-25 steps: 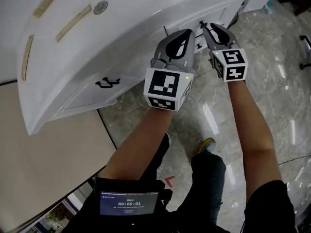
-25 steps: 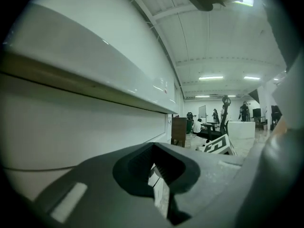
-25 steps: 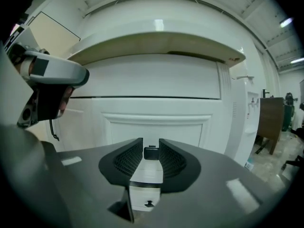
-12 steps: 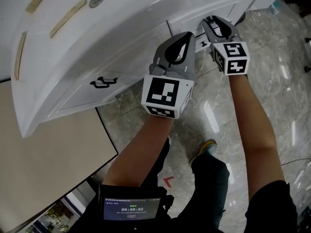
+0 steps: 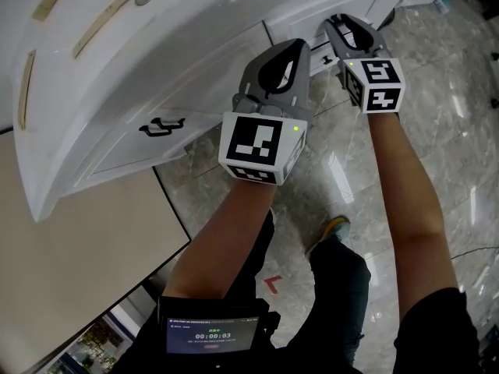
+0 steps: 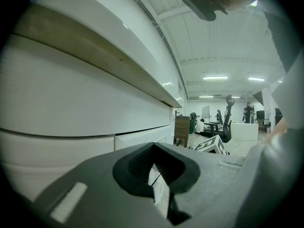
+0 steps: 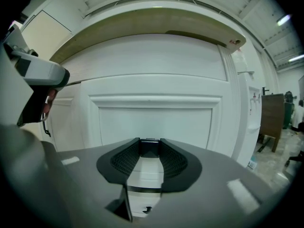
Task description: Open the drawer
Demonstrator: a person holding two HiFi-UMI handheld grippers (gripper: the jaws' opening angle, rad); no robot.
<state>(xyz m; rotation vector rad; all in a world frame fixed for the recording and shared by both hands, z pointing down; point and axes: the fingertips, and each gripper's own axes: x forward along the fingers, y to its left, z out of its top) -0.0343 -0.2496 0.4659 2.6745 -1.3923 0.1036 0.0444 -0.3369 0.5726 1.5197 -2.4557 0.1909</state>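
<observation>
Under countertop [image 5: 156, 45], closed drawer [image 5: 129, 150]; long axis left-right

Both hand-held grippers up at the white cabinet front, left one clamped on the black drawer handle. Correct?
No. Both are at the white cabinet front, but the left hand-held gripper is shut on nothing. The head view shows the black drawer handle apart from it, off to that gripper's left.
</observation>
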